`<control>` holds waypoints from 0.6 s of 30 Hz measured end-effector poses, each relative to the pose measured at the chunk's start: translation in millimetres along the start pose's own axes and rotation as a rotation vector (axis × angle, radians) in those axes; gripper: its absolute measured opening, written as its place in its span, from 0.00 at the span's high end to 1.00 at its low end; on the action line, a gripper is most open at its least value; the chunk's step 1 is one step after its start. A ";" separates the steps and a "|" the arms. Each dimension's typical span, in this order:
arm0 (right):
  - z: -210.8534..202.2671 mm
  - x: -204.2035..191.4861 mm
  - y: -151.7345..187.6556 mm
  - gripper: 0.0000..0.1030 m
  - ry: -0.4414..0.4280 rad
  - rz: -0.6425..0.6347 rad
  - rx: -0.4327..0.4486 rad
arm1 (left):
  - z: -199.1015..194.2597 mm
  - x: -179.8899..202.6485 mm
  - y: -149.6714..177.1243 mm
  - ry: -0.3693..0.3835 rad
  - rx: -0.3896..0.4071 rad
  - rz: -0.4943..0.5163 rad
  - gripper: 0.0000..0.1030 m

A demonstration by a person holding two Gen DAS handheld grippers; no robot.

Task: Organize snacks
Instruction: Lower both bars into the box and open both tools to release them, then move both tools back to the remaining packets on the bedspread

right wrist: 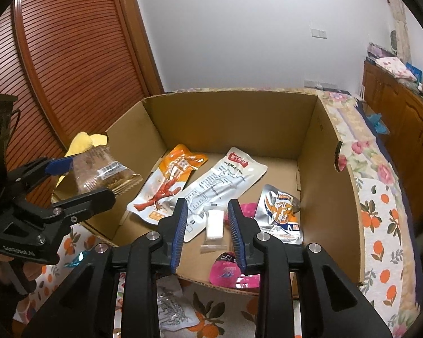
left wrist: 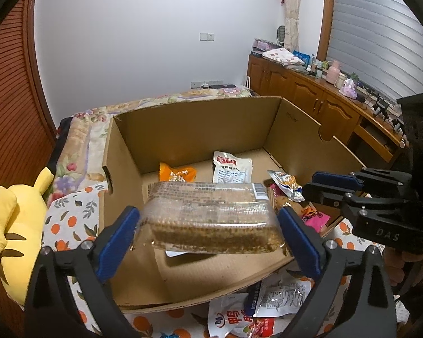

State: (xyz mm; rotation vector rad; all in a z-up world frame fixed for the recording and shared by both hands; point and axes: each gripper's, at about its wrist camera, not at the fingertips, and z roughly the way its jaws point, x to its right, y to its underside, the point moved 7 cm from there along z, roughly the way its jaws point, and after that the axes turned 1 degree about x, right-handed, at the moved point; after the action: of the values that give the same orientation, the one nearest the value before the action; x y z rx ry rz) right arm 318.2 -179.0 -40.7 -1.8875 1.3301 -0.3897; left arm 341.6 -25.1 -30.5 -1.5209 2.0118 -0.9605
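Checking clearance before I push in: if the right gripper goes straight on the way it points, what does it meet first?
Most likely the small white snack packet lying between the right gripper fingers' line, on the cardboard box floor; depth is unclear.

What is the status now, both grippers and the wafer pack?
Left gripper wide, wafer pack between jaws above cardboard box, grip looks loose. Right gripper open, empty. Nothing in the way.

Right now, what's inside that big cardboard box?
On the cardboard box floor lie an orange snack packet, a long white packet, a silver pouch, a small clear-wrapped white block and pink packets. The grippers hide parts of the floor.
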 end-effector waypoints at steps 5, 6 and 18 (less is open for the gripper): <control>-4.3 -1.1 2.0 0.72 -0.001 -0.010 0.007 | 0.7 4.7 1.8 -0.014 0.005 0.026 0.01; -5.0 -1.2 2.4 0.72 -0.002 -0.010 0.008 | -1.1 5.8 0.8 -0.005 0.015 0.025 0.00; -33.6 -7.9 11.9 0.72 -0.023 -0.039 0.052 | -36.2 12.4 -0.8 0.014 0.073 0.025 0.00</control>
State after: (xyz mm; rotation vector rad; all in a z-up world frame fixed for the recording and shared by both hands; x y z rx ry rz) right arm 285.8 -187.7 -26.3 -1.8720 1.2581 -0.4168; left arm 313.0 -27.5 -5.1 -1.4512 1.9779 -1.0262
